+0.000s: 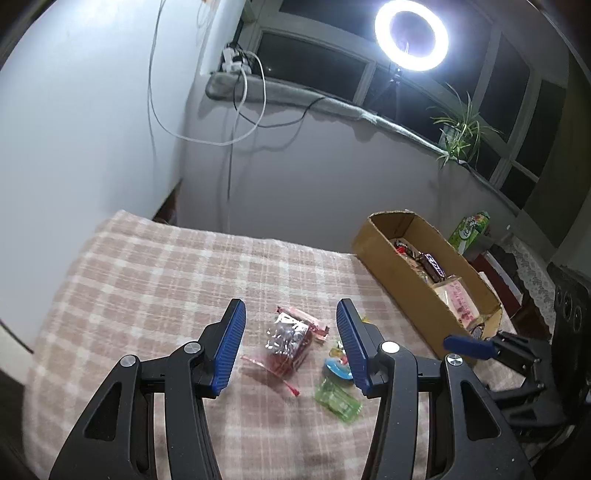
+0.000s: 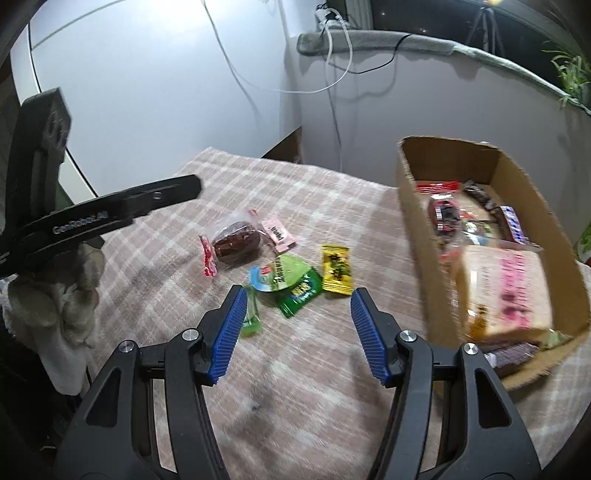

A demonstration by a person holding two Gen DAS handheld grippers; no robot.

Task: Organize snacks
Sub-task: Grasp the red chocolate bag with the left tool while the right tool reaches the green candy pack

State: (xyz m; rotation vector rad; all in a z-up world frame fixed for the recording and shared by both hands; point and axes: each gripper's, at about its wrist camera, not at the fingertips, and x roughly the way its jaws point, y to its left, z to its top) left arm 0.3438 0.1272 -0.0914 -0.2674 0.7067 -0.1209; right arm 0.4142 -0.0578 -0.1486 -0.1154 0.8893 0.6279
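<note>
Several loose snacks lie on the checked cloth (image 1: 147, 280). A clear bag of dark red snack (image 1: 286, 341) (image 2: 236, 240) sits between the open fingers of my left gripper (image 1: 290, 314), which hovers above it. A pink packet (image 1: 306, 319) (image 2: 277, 232) lies just behind that bag. My right gripper (image 2: 297, 299) is open over a green packet (image 2: 295, 286), a small green sachet (image 2: 251, 317) and a yellow packet (image 2: 336, 271), touching none. A cardboard box (image 1: 373, 240) (image 2: 417, 236) on the right holds several snacks.
A ring light (image 1: 410, 34) and a potted plant (image 1: 458, 133) stand at the window. Cables hang down the wall behind the table. A green carton (image 1: 469, 229) stands beyond the box. A gloved hand (image 2: 62, 295) holds the left gripper's black body at the left of the right wrist view.
</note>
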